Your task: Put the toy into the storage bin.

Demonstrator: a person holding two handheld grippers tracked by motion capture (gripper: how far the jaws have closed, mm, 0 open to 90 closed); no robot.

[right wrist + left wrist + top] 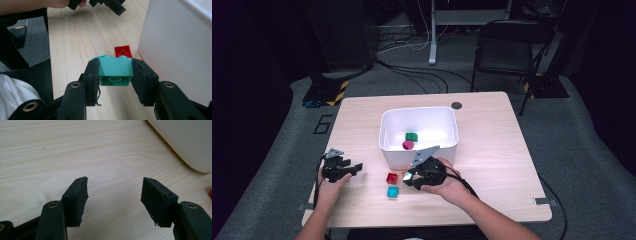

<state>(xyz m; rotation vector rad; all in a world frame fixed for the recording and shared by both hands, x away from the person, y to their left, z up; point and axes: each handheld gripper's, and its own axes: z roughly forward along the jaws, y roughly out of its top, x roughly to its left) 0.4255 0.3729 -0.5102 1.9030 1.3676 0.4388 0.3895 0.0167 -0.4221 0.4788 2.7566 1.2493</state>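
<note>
Teal brick (115, 71) sits pinched between the 2 black jaws of the right gripper (115, 63), raised clear of the table (492, 165) just in front of the near wall of the white bin (412, 156). The pads press on its 2 smooth side faces, studs pointing away and the hollow underside with its round tube facing the camera. That is a firm, square hold, probably so the brick can go over the rim without twisting.

On the near side of that gripper a lighter cyan brick (392, 192) lies flat on the wood, and just beyond it a red brick (391, 177), studs up, close to the bin wall. Both look like the next pieces to collect.

To the left, the left gripper (344, 169) hangs low over bare table with its jaws spread wide and nothing between them. It seems parked out of the way. Its rubbery pads (81, 202) are matte and frayed along their edges.

All the bricks are hard, glossy moulded plastic with sharp corners and round studs. The tabletop is pale wood grain, smooth and level.

Farther off, the bin is a rounded rectangular tub of smooth white plastic. Inside it lie 1 green brick (411, 136) and 1 magenta piece (408, 145), touching or nearly so.

Beyond the table stands a dark folding chair (507, 50).
</note>
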